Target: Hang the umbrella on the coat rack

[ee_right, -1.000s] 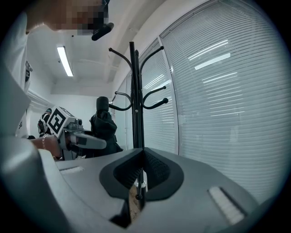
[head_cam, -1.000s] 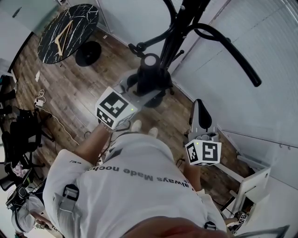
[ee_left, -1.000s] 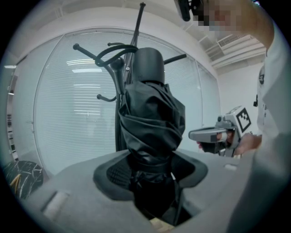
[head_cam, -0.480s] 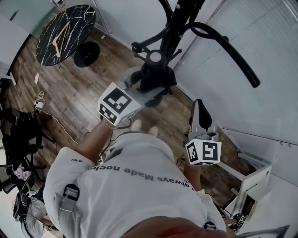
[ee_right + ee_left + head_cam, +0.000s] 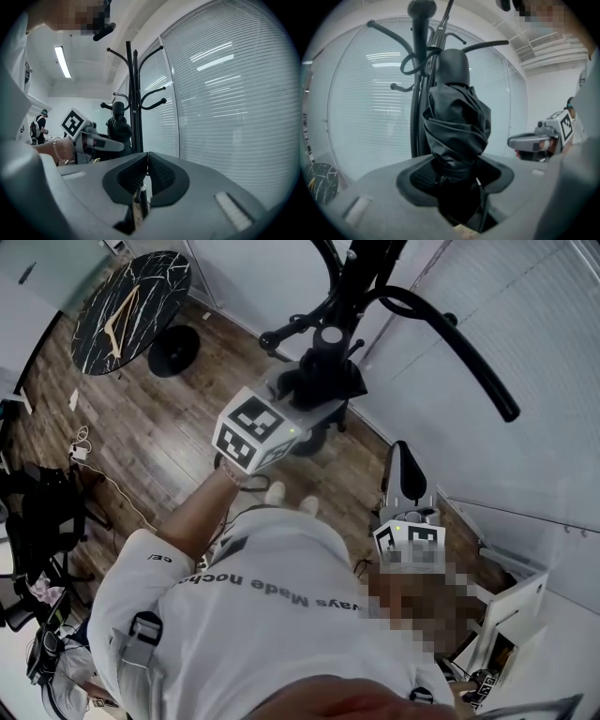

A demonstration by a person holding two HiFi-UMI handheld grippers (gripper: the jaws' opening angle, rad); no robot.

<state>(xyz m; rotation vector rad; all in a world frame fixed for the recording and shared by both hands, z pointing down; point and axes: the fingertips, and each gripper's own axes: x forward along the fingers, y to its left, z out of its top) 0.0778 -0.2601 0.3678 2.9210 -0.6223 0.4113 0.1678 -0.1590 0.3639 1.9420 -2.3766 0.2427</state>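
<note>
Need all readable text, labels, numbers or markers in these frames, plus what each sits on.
"always Made": upside down on the white shirt; a following word starting "noch" is unclear.
Sleeve print: too small to read.
Left marker cube, right marker cube: square patterns only, no letters.

The black folded fabric umbrella (image 5: 457, 126) stands upright in the middle of the left gripper view. Its creased canopy is wound tight under a smooth rounded cap, and its lower end is clamped between the pads of the left gripper (image 5: 457, 176). Just behind it rises the black metal coat rack with curved hooks (image 5: 419, 70) (its pole fills the upper centre of the head view). The umbrella is just left of the pole in the right gripper view and is not yet on a hook.
</note>
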